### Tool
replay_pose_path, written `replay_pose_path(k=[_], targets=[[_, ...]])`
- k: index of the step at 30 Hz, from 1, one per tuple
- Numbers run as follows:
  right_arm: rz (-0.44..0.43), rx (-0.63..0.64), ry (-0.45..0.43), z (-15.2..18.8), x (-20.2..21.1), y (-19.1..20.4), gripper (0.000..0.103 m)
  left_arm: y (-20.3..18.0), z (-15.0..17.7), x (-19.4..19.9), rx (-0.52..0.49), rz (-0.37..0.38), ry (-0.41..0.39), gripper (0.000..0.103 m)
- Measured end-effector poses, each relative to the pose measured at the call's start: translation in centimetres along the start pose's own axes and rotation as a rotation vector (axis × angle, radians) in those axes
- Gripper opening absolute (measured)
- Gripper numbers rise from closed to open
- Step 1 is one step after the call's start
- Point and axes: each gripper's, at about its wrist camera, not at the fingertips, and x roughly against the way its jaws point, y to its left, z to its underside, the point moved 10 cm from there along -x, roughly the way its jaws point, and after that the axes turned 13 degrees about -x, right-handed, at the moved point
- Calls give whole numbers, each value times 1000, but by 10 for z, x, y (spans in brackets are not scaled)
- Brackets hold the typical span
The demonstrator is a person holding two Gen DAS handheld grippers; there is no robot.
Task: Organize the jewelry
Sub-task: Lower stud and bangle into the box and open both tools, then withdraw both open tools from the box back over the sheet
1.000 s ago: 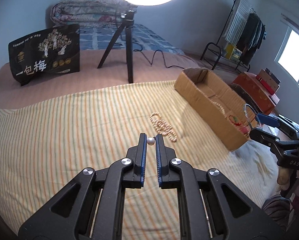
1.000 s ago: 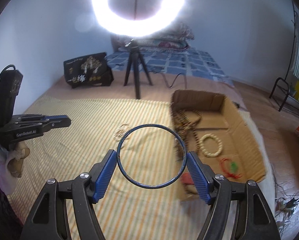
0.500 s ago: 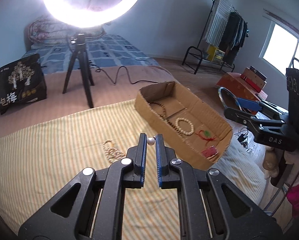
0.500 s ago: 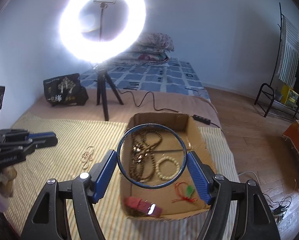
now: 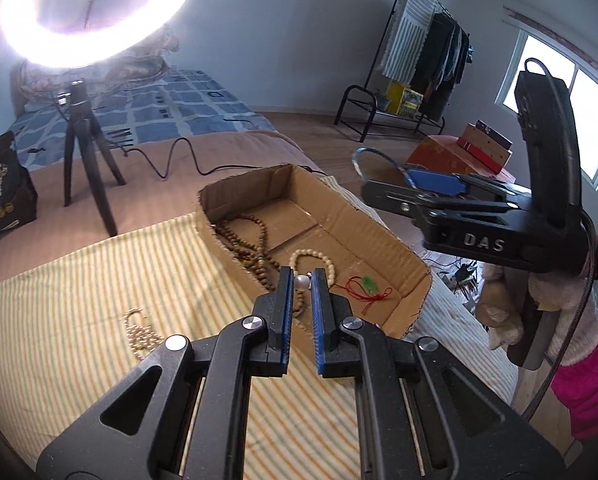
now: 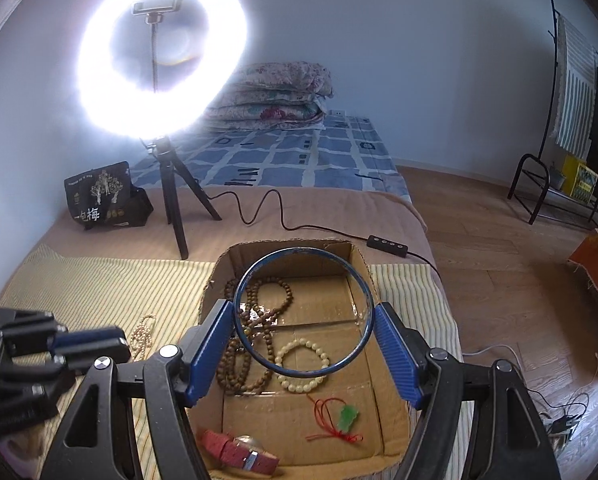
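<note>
My left gripper [image 5: 302, 280] is shut on a small white pearl [image 5: 302, 281], held over the near wall of an open cardboard box [image 5: 259, 184]. My right gripper [image 6: 303, 311] grips a thin blue bangle [image 6: 243, 280] across its width, above the box [image 6: 383, 420]. Inside the box lie a brown bead necklace [image 6: 267, 304], a cream bead bracelet [image 6: 299, 384], a green pendant on red cord [image 6: 347, 414] and a red-strap watch [image 6: 239, 450]. A pearl strand [image 5: 139, 334] lies on the striped cloth left of the box.
A lit ring light on a black tripod [image 6: 171, 200] stands behind the box, its cable and controller [image 6: 387, 243] trailing right. A black printed bag [image 6: 103, 196] sits far left. To the right the bed edge drops to a wooden floor with a clothes rack [image 5: 415, 68].
Both grippers have moved right across the striped cloth to the cardboard box, which now lies under them. The pearl and the bangle stay gripped as before.
</note>
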Motion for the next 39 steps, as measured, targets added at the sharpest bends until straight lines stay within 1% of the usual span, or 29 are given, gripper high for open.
replay_pose_path(k=[7, 14, 23, 25, 26, 27, 28, 30, 31, 32, 34, 39], targets=[[-5, -24, 26, -5, -24, -9, 74, -12, -2, -23, -8, 20, 18, 7], [-10, -43, 41, -10, -44, -16, 74, -19, -1, -37, -16, 26, 32, 7], [-23, -89, 55, -13, -57, -22, 75, -31, -3, -49, -36, 49, 41, 7], [-23, -107, 56, -14, -57, -25, 82, -34, -4, -49, -45, 51, 36, 7], [-20, -116, 49, -14, -57, -27, 89, -34, -4, -49, -48, 52, 36, 7], [-15, -125, 39, -16, -55, -29, 94, -35, -4, -49, -50, 56, 42, 8], [-13, -133, 32, -16, -54, -30, 95, -36, -3, -50, -49, 59, 50, 12], [-17, -150, 29, -17, -52, -33, 95, -34, -3, -50, -44, 54, 52, 51], [-19, -158, 30, -17, -51, -34, 95, -33, -3, -50, -40, 46, 45, 56], [-19, -162, 30, -18, -51, -34, 96, -32, -4, -48, -35, 39, 33, 57], [-10, -161, 25, -18, -49, -35, 98, -30, -4, -47, -28, 40, 37, 57], [1, -164, 18, -18, -44, -37, 99, -29, -1, -45, -30, 30, 41, 57]])
